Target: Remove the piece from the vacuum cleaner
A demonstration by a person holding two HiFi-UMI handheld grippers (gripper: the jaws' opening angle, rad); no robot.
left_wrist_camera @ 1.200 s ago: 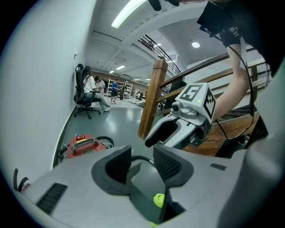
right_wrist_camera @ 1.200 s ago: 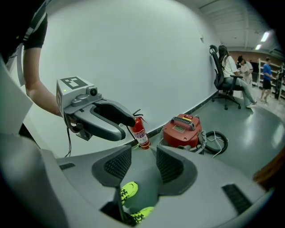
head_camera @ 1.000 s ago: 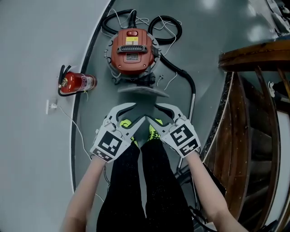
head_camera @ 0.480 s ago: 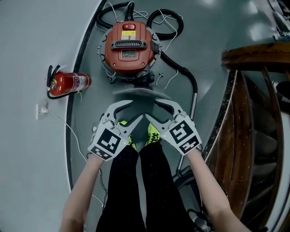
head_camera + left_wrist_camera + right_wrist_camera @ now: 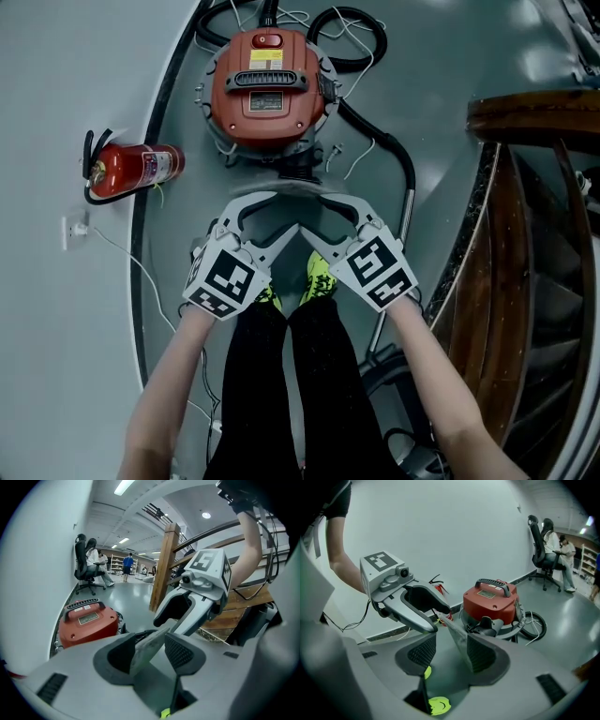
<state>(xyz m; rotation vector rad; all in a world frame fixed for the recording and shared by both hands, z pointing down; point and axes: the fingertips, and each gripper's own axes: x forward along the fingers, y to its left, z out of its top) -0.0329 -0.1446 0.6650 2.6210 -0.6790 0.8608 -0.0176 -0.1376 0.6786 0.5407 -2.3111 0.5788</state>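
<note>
Just ahead of both grippers: the flat gray piece (image 5: 457, 637), on the near side of the red vacuum cleaner (image 5: 267, 86)

Left gripper (image 5: 284, 213) and right gripper (image 5: 314, 214) are both spread wide. Their jaws have just been opening, and each has one end of the piece between them, pads not pinching it as far as I can tell. The piece runs crosswise, left to right, so neither hand is really nearer. My guess is the next bit comes down to closing evenly on both ends and pulling away from the vacuum.
</note>
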